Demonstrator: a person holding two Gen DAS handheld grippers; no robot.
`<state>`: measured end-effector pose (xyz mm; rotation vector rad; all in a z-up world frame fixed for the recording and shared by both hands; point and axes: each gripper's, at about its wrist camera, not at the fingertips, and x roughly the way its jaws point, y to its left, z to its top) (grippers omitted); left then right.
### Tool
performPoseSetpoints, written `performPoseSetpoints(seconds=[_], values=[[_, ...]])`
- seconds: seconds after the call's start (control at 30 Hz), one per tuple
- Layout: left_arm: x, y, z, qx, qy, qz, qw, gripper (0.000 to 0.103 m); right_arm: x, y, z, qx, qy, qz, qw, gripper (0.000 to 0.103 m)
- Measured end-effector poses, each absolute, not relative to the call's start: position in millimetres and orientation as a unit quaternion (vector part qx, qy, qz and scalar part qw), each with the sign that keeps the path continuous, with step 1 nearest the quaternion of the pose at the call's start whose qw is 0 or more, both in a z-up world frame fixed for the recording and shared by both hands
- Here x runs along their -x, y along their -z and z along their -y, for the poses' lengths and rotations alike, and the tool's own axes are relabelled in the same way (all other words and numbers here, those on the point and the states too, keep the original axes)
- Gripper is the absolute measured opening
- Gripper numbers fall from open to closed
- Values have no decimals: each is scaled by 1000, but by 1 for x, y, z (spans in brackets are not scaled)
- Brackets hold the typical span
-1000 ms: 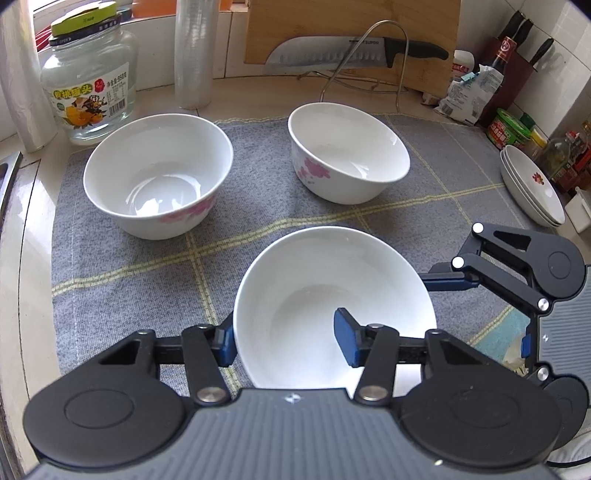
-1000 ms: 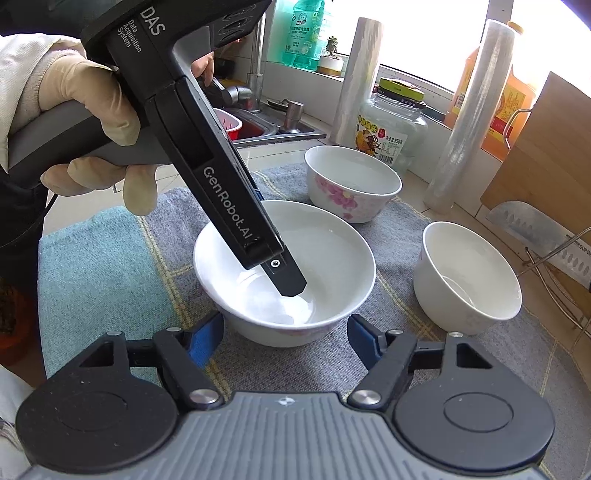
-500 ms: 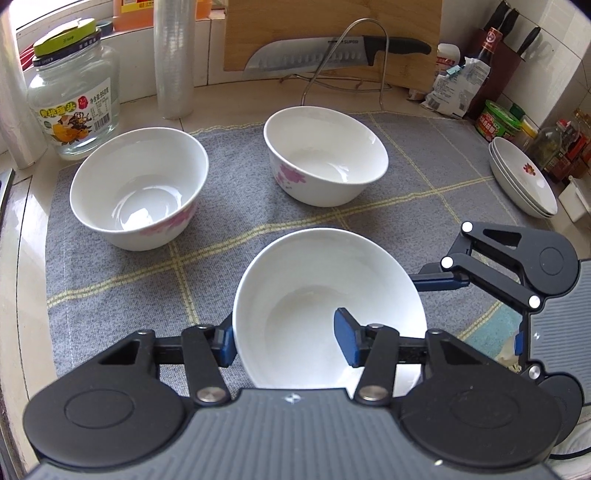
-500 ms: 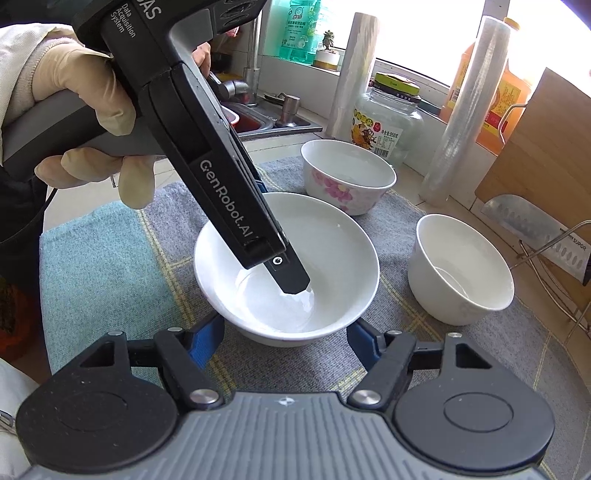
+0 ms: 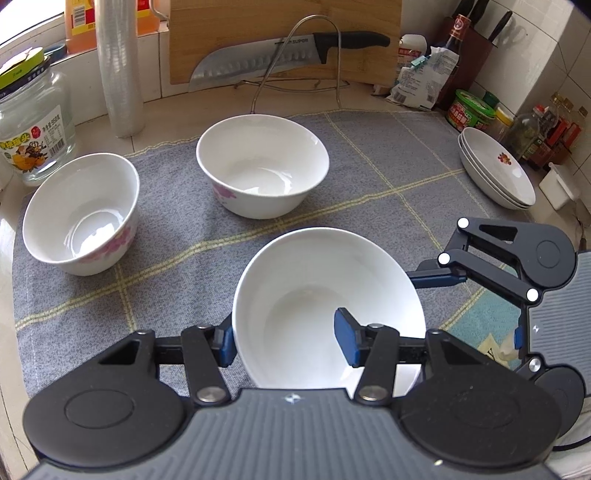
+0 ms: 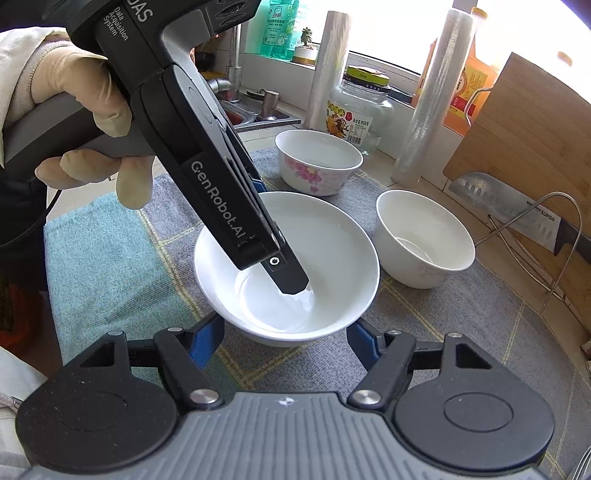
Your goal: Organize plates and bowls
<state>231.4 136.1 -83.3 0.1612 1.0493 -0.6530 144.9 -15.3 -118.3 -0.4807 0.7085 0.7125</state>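
Left gripper (image 5: 286,338) clamped on the near wall of a white bowl (image 5: 317,295) over the grey mat (image 5: 369,177), right gripper (image 6: 286,341) open just beside it, two bowls (image 5: 262,164) further back, plates (image 5: 495,170) far right.

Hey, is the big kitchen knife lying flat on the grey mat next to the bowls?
No. The knife rests on a wire rack against the wooden cutting board, behind the grey mat.

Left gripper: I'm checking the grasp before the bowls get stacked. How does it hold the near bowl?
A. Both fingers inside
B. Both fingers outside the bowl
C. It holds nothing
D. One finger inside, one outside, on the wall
D: the left gripper pinches the near bowl wall, one finger inside, the other outside.
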Motion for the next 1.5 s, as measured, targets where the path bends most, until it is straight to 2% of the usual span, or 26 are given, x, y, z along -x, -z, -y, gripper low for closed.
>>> performPoseSetpoints(seconds=[0.87,1.5], values=[[-218,80,-24,-115,383,-483,779,51,-120,109,114,208,-267,-364,868,77],[-228,91,27,-142,416,-485,756,51,-125,112,155,183,-228,-384,876,77]])
